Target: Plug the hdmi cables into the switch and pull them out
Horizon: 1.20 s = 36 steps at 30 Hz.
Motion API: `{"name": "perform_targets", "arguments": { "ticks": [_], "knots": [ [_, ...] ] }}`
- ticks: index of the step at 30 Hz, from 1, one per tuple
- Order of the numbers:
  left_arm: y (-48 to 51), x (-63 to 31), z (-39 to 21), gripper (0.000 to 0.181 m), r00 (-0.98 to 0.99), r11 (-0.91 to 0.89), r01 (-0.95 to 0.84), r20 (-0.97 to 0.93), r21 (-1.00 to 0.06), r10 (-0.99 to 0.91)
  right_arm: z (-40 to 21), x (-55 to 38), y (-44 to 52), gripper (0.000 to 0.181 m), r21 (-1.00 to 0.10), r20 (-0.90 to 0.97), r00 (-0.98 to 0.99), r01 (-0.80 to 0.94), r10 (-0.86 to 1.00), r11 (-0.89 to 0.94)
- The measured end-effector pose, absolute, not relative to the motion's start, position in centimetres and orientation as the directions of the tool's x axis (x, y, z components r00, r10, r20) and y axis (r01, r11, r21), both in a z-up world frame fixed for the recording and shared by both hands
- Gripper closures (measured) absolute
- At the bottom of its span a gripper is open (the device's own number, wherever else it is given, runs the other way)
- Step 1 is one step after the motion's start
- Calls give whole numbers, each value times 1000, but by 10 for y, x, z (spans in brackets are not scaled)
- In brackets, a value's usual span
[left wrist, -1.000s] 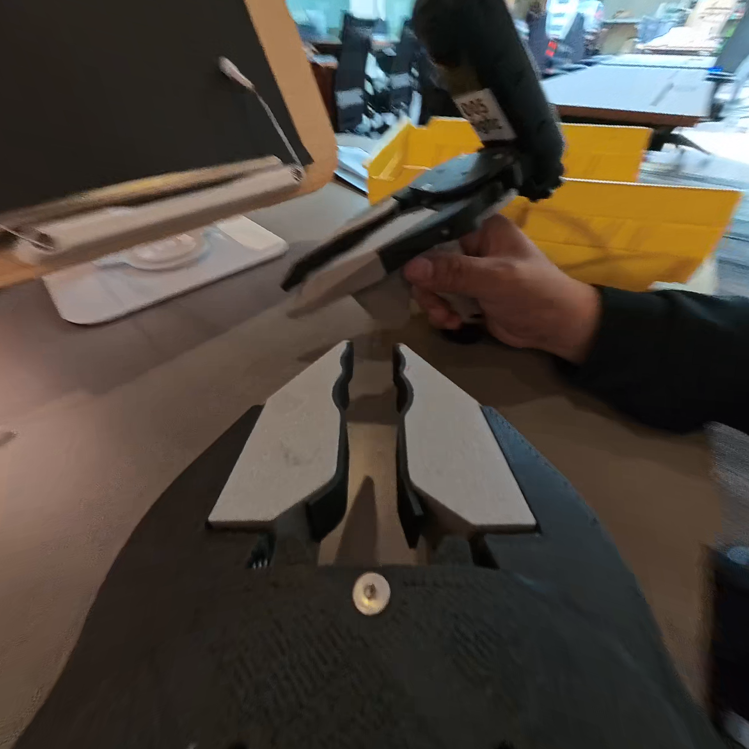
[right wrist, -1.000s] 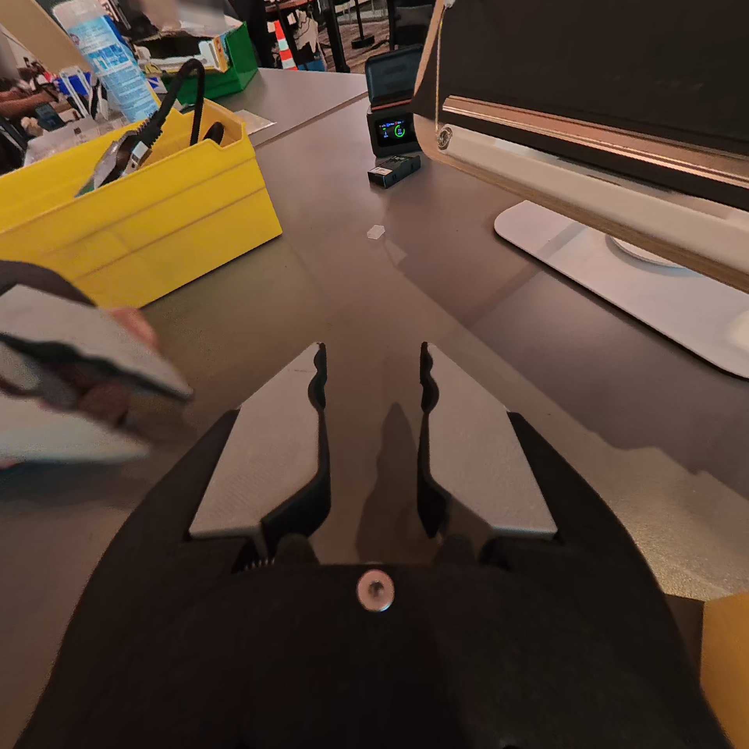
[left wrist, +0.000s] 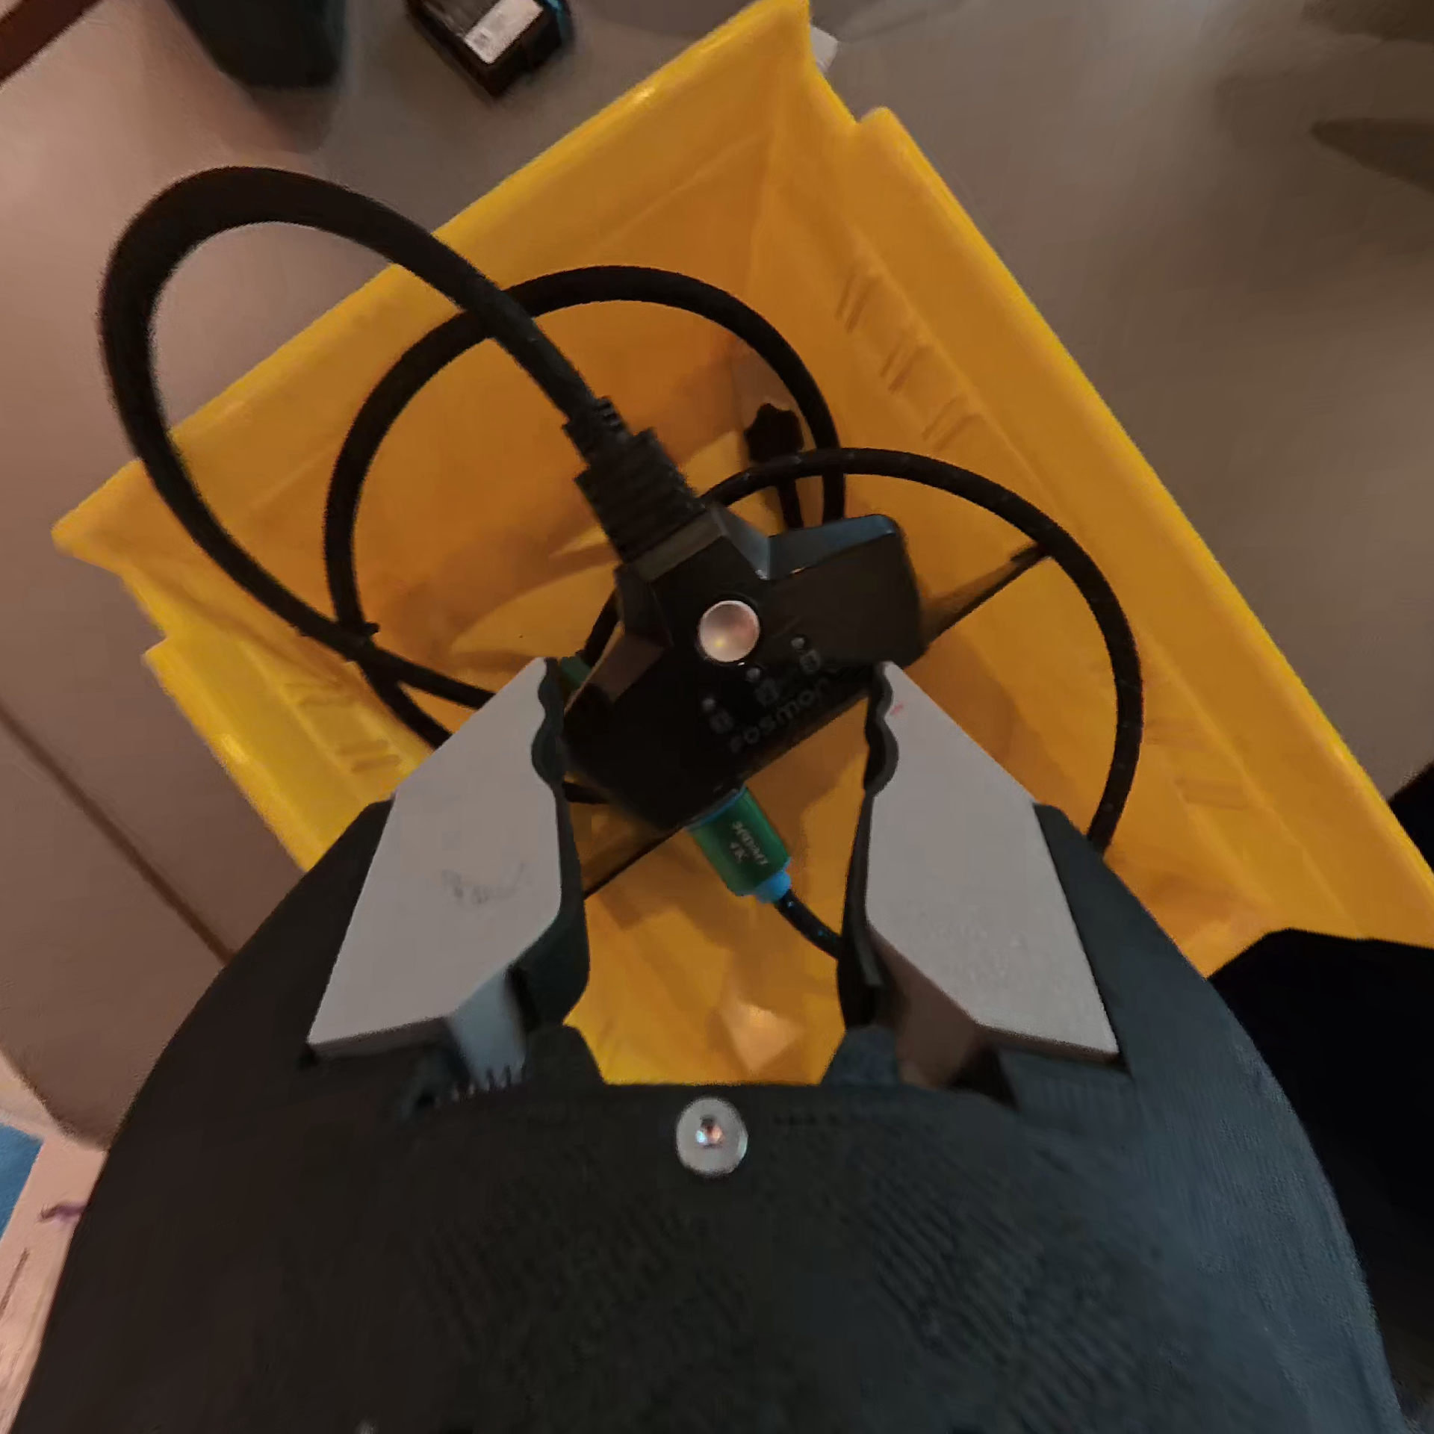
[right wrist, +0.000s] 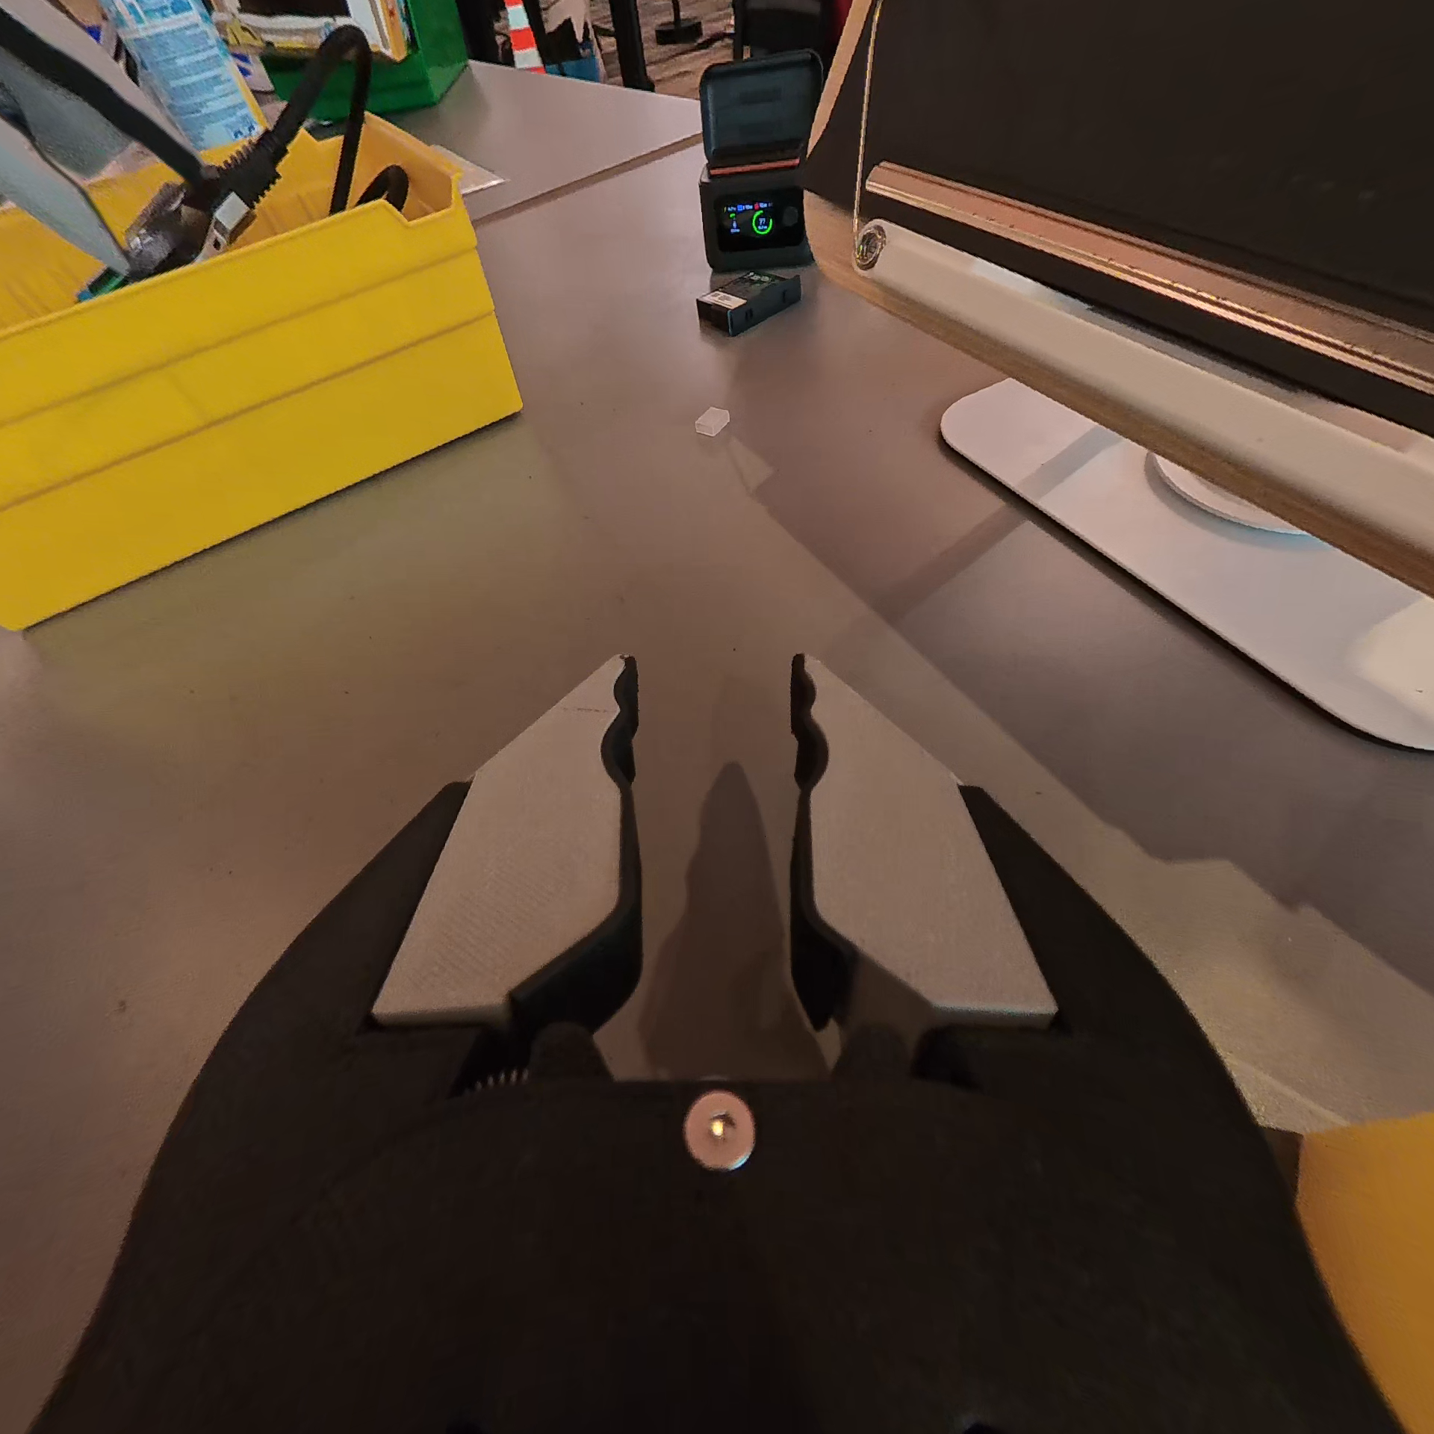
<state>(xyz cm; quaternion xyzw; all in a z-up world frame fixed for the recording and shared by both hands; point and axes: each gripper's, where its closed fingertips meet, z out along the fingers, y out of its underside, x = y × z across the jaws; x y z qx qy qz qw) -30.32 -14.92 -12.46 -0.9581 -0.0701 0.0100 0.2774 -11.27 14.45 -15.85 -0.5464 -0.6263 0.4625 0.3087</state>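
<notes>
A black HDMI switch (left wrist: 745, 644) with a round silver button lies in a yellow bin (left wrist: 892, 271). A thick black cable (left wrist: 310, 225) runs from its top and loops over the bin wall. A green HDMI plug (left wrist: 741, 850) sits in its lower edge, and thin black cables coil around it. My left gripper (left wrist: 710, 698) is open, with its fingertips on either side of the switch. In the right wrist view the left gripper (right wrist: 70, 178) reaches into the bin (right wrist: 233, 372). My right gripper (right wrist: 714, 683) is open and empty, low over the grey table.
A monitor on a white base (right wrist: 1164, 512) stands at the right. A small black device with a lit screen (right wrist: 756, 209), a black battery (right wrist: 749, 299) and a small clear piece (right wrist: 712, 420) lie ahead. A green box (right wrist: 388, 70) stands behind the bin. Spacing between my two grippers at the tips: around 35 centimeters. The green HDMI plug (left wrist: 741, 850) lies some 5 centimeters from my left tips, 40 centimeters from my right tips.
My left gripper has swung away from the right gripper to point down into the yellow bin and has opened wider around the switch. The right gripper has barely moved.
</notes>
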Motion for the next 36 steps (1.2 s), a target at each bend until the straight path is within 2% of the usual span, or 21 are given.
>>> {"name": "perform_targets", "arguments": {
  "ticks": [10,17,22,25,28,30,33,36],
  "knots": [
    [-144,-305,-137,91,992,-876,119,83,-468,90,-159,-113,141,147,-915,-116,-220,403,969,-18],
    [-151,-296,-129,121,994,-896,30,106,-443,-19,-161,-113,139,150,-910,-97,-226,414,969,5],
    [-150,-290,-105,151,993,-847,-18,92,-531,-79,-161,-113,138,152,-911,-110,-227,412,968,-7],
    [-153,-280,-92,157,989,-814,-89,47,-574,-141,-161,-112,138,153,-911,-113,-226,413,968,-10],
    [-150,-262,-64,160,969,-715,-237,-109,-658,-221,-161,-112,138,154,-910,-113,-226,414,967,-10],
    [-150,-256,-35,161,942,-639,-334,-263,-693,-208,-162,-112,138,155,-908,-115,-228,419,967,-9],
    [-156,-262,29,161,882,-538,-418,-469,-732,-46,-163,-112,137,155,-906,-109,-230,424,967,-1],
    [-162,-248,114,161,818,-354,-487,-559,-798,134,-164,-113,136,156,-904,-103,-231,427,968,5]
  ]
}}
